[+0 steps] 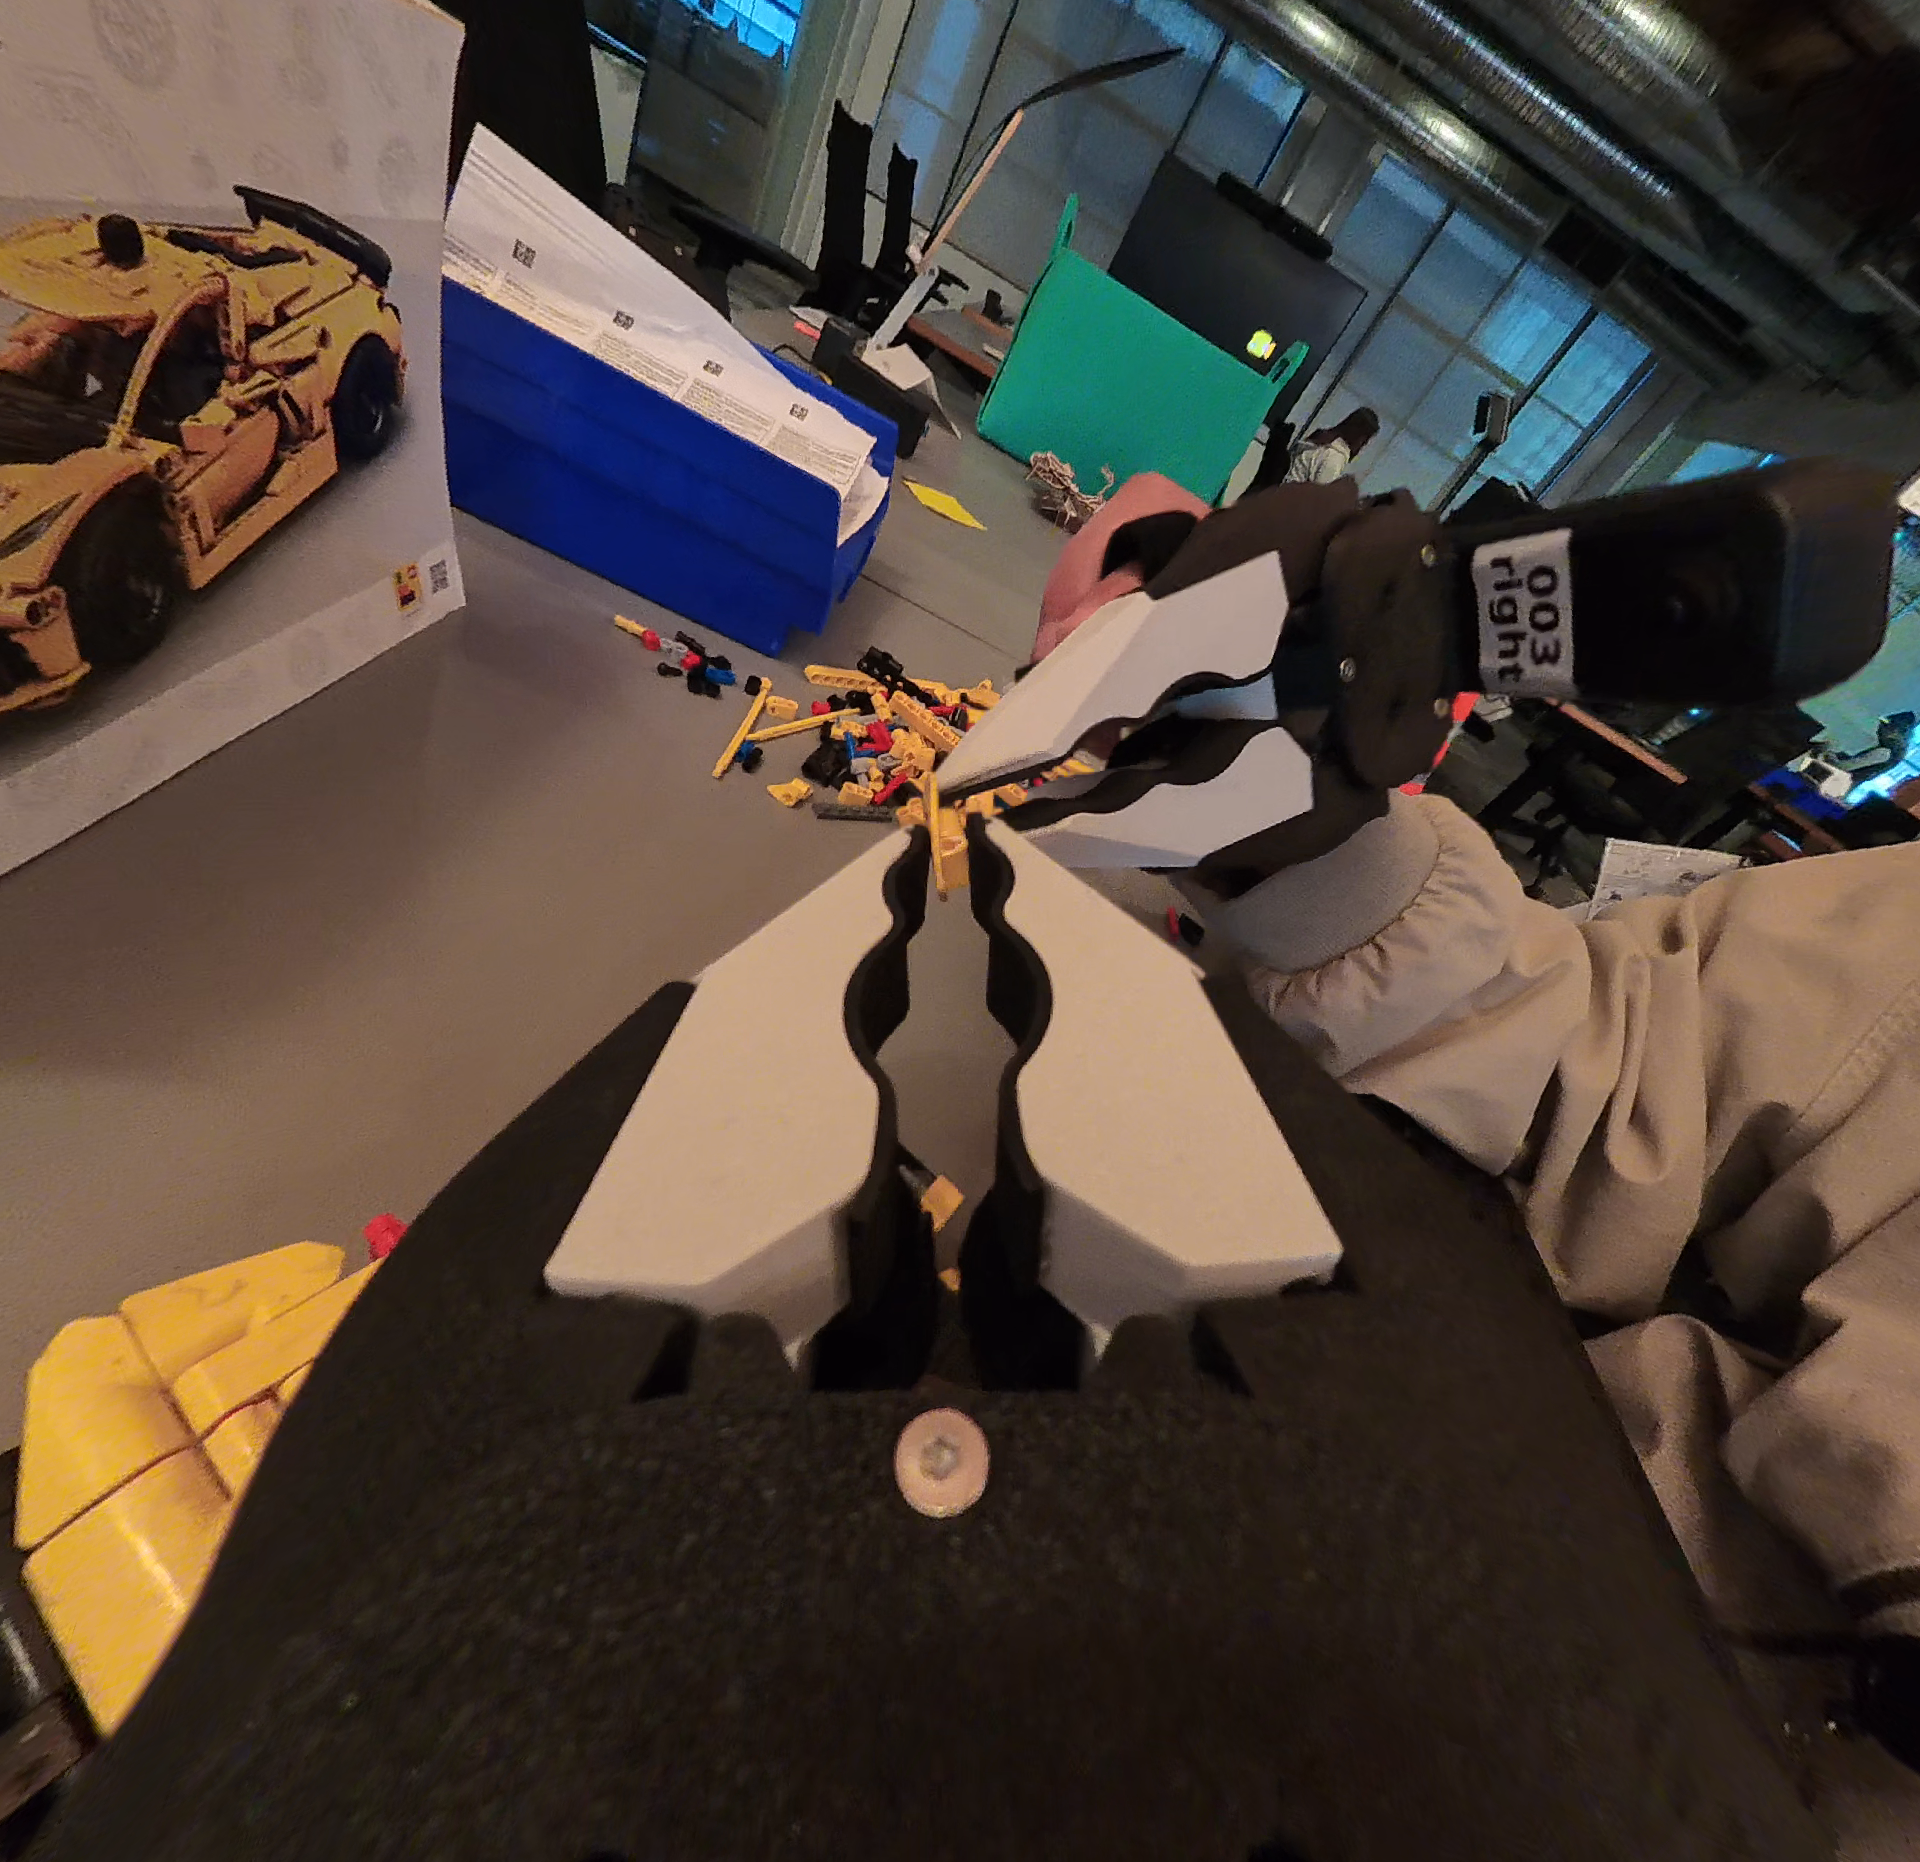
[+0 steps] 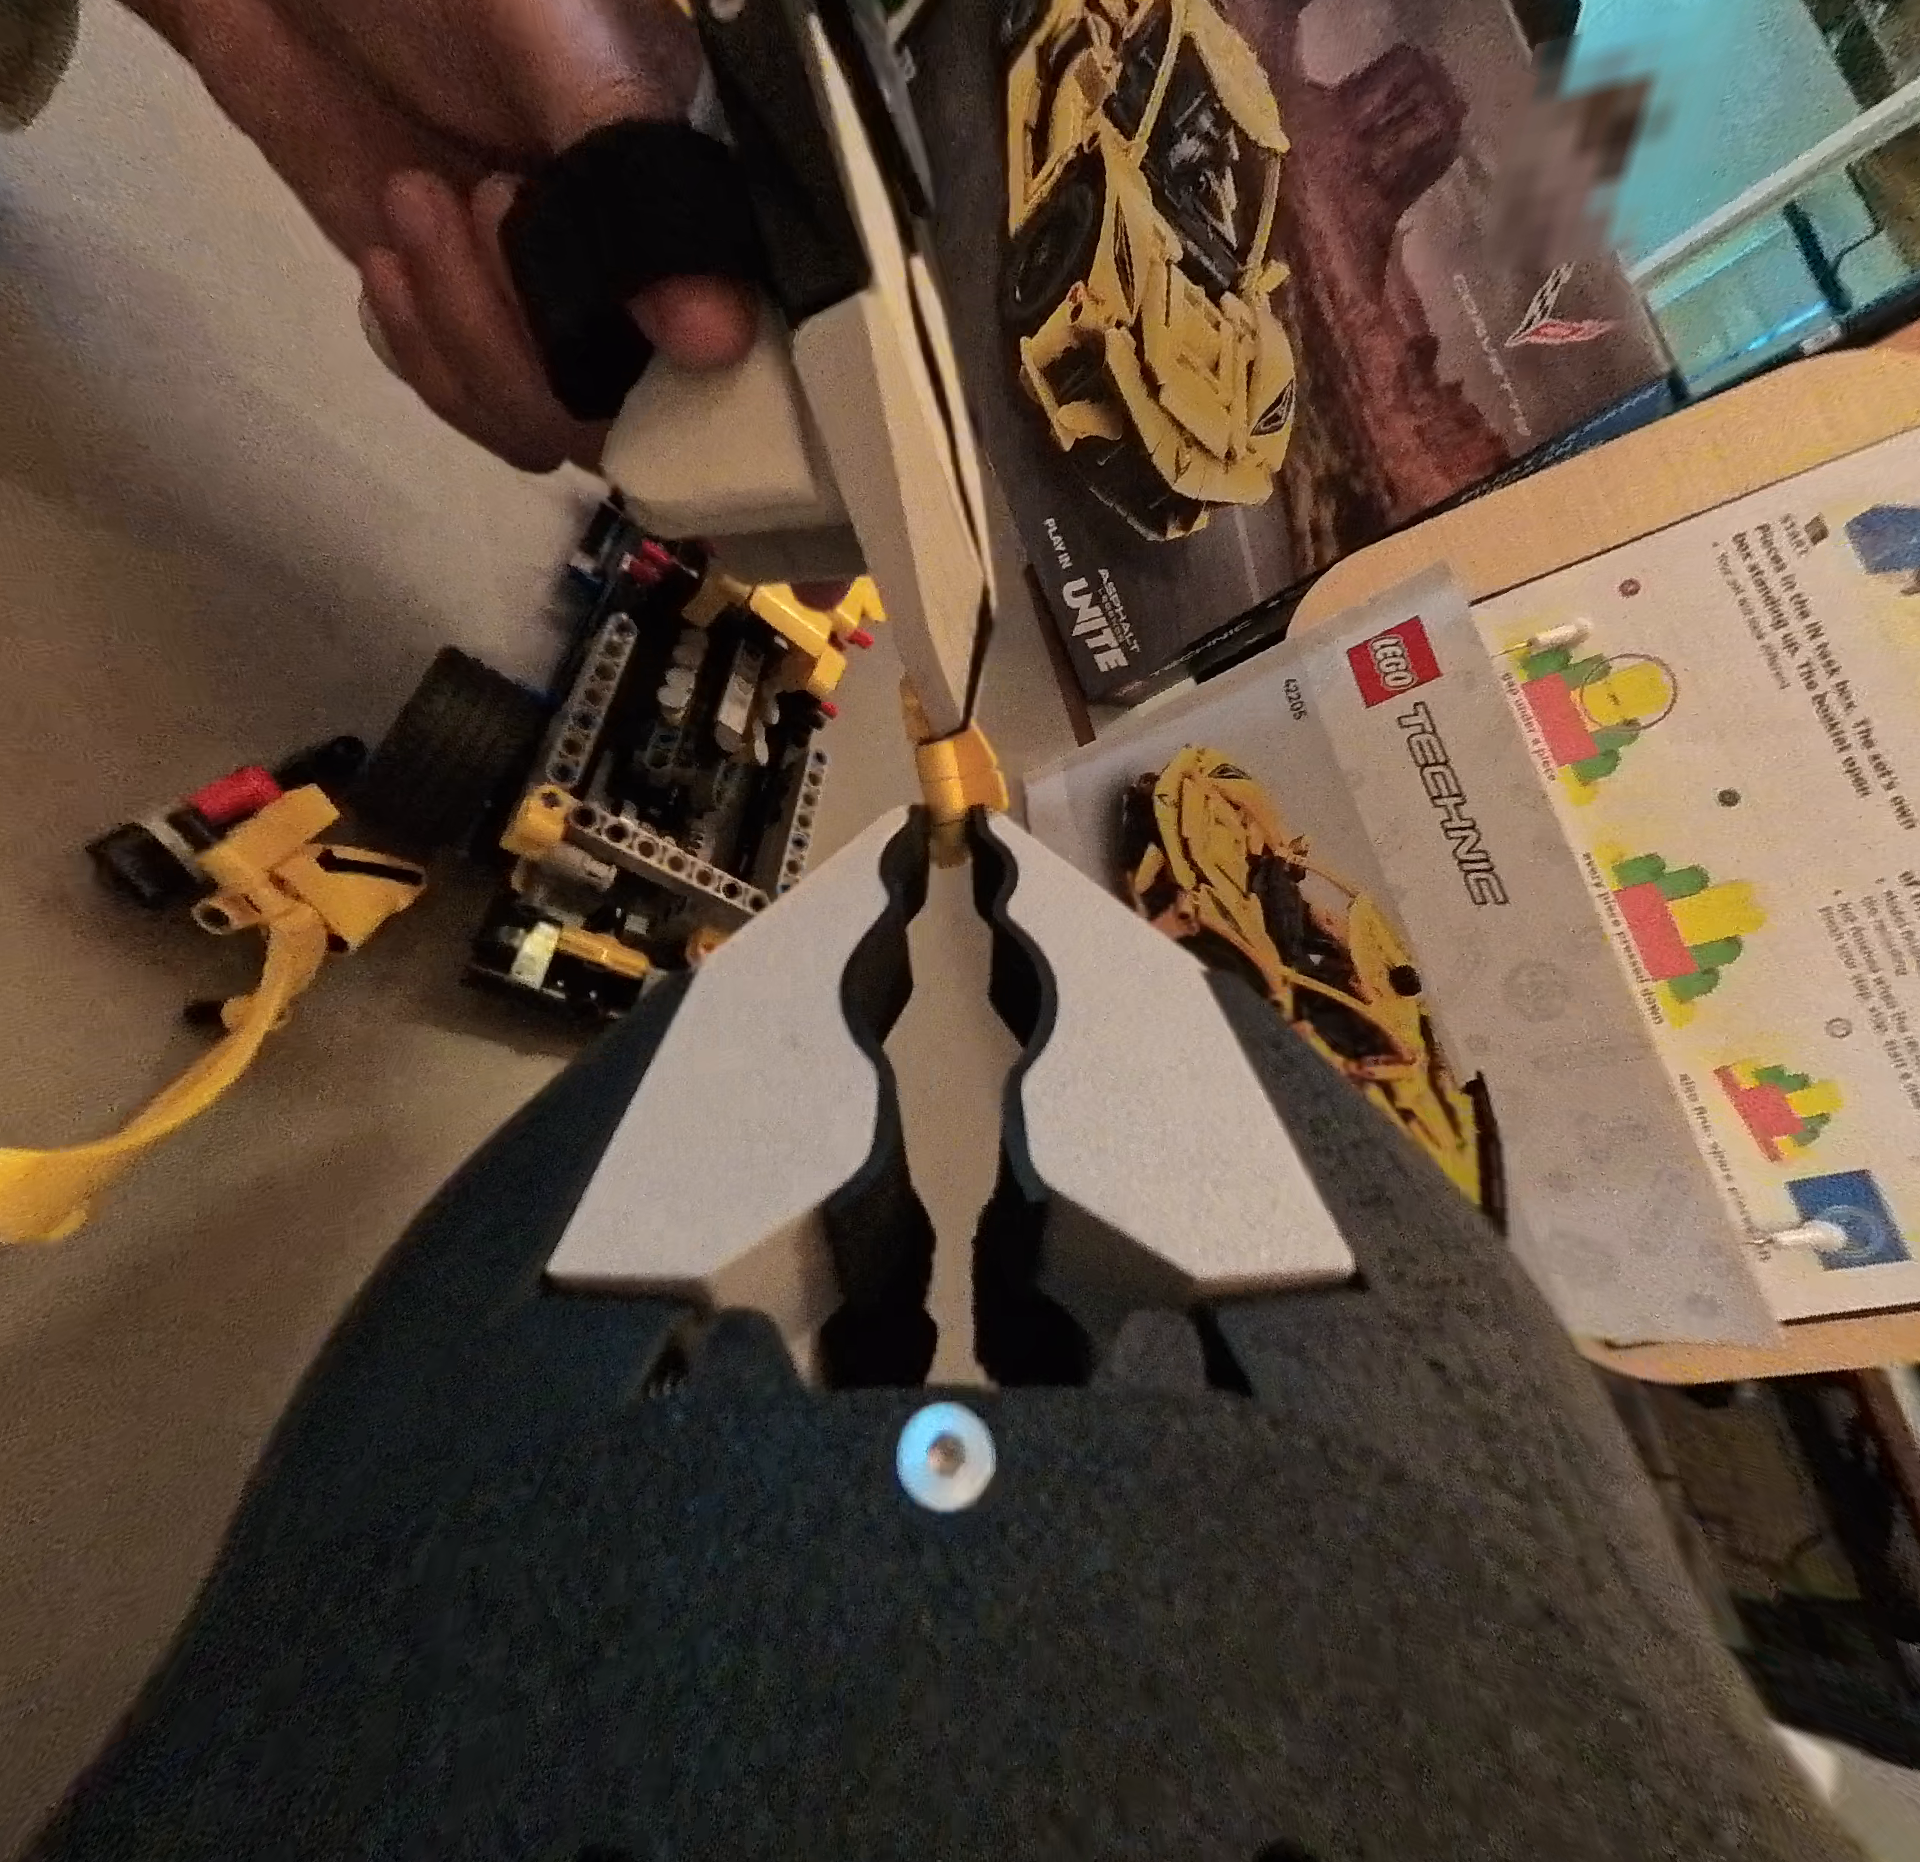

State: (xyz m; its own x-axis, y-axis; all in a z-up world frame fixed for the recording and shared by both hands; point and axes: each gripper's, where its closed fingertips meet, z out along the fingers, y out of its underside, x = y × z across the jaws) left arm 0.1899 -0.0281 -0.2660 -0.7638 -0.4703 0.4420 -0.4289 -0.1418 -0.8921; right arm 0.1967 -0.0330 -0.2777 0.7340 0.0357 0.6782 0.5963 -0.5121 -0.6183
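Both grippers meet tip to tip above the grey table [image 1: 436, 929] on a small yellow brick piece [image 1: 948, 865]. My left gripper [image 1: 945, 841] is shut on its near end. My right gripper [image 1: 966, 802] comes in from the right, held by a hand in a beige sleeve, and is shut on the same piece. In the right wrist view my right gripper [image 2: 948, 825] pinches the yellow piece [image 2: 961, 768] from below, and the left gripper [image 2: 951, 723] grips it from above. A pile of loose yellow, black, red and blue pieces [image 1: 873, 732] lies just behind the tips.
A box with a yellow car picture [image 1: 208, 410] and a blue bin [image 1: 644, 482] stand at the back left. A yellow body part [image 1: 156, 1417] lies near left. A partly built chassis [image 2: 644, 794], a yellow curved part [image 2: 260, 877] and an instruction booklet [image 2: 1351, 877] lie below. The tips of both grippers are at nearly the same place.
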